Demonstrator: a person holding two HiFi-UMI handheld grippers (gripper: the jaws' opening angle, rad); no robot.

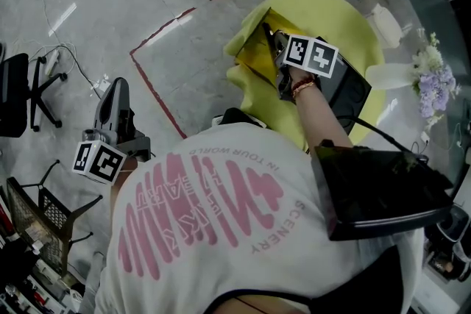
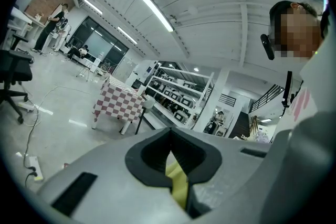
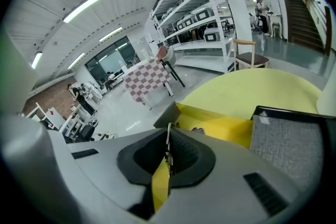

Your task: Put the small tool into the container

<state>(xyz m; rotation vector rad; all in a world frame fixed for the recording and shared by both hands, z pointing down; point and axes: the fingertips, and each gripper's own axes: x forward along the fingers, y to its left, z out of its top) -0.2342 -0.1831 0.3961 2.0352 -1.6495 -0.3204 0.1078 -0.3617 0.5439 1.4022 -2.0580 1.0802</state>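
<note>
My right gripper (image 1: 275,40) reaches over the open yellow container (image 1: 256,49) on the round yellow table (image 1: 335,7). In the right gripper view the right gripper (image 3: 168,132) is shut on the small tool (image 3: 168,140), a thin metal piece pinched upright between the pads. It is just short of the yellow container (image 3: 215,127). My left gripper (image 1: 110,98) hangs low at my left side over the floor, far from the table. Seen in its own view, the left gripper (image 2: 170,157) is shut, nothing between its jaws, and faces the open hall.
A black tray with a grey mat (image 3: 289,139) lies right of the container. A white vase (image 1: 390,74) with pale flowers (image 1: 436,81) stands at the table's right edge. A black bag (image 1: 375,187) hangs at my right hip. An office chair (image 1: 18,95) stands far left.
</note>
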